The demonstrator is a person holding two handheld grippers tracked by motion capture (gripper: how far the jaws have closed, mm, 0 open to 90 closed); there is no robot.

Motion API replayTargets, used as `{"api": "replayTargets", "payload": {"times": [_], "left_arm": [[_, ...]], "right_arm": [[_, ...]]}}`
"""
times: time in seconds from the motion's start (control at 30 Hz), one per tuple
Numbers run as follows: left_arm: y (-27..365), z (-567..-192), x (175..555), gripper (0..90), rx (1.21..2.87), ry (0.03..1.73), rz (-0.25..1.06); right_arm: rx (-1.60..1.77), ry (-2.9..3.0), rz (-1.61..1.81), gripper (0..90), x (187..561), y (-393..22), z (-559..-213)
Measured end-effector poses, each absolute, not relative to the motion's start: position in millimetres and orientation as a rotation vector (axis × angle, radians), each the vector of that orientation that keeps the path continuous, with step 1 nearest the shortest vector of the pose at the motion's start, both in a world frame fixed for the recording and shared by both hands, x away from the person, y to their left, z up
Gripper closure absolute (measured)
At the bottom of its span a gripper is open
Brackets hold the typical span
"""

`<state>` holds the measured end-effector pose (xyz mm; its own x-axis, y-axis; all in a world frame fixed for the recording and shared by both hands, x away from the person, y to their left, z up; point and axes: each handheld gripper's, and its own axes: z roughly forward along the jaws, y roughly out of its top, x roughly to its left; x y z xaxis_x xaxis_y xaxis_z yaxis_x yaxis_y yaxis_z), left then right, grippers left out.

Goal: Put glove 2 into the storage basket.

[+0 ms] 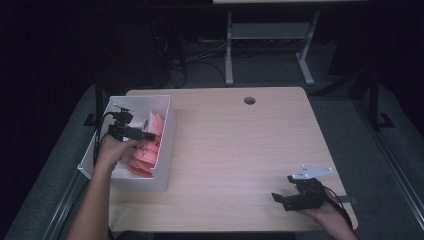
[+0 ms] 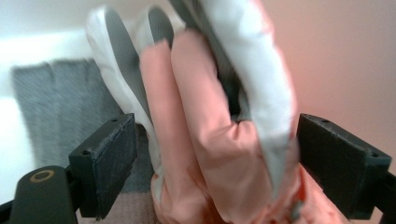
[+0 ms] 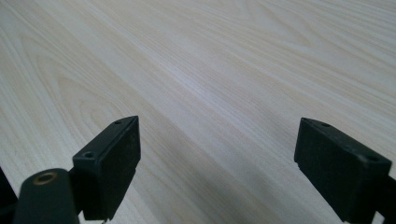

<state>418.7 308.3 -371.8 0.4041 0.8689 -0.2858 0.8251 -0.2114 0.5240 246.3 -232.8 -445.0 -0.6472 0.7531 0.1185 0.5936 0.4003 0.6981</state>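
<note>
The left gripper [image 2: 205, 158] is seen with its jaws spread wide; a pink-and-white glove [image 2: 219, 140] lies between them, apparently unpressed. The glove rests in the white bin [image 1: 167, 142] at the table's [image 1: 240, 150] left edge. It is judged light, soft and limp; a bunched fold should be pinched. The right gripper [image 1: 280, 199] is held apart and empty above bare wood.

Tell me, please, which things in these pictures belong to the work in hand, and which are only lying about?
In the work:
- left gripper, jaws open around the glove
- pink and grey glove
- white box holding pink gloves

Lying about:
- right gripper, open, nothing between its jaws
- wooden table
- cables on the floor behind
</note>
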Motion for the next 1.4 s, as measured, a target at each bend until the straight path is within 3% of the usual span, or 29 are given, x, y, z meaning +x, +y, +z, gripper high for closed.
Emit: {"api": "replayTargets", "payload": {"times": [0.4,0.67,1.13,1.4], "left_arm": [[307,-314,409,13.5,2.027,1.308,0.176],[282,-287,397,13.5,2.04,1.163,0.214],[201,-276,376,13.5,2.083,0.944,0.198],[158,-289,361,13.5,2.105,0.851,0.165]], "right_arm": [[1.198,2.445,1.082,14.2,246,-232,-446],[1.189,2.452,1.067,14.0,247,-232,-447],[1.178,2.455,1.061,13.9,248,-233,-448],[1.17,2.452,1.066,13.9,248,-233,-449]]}}
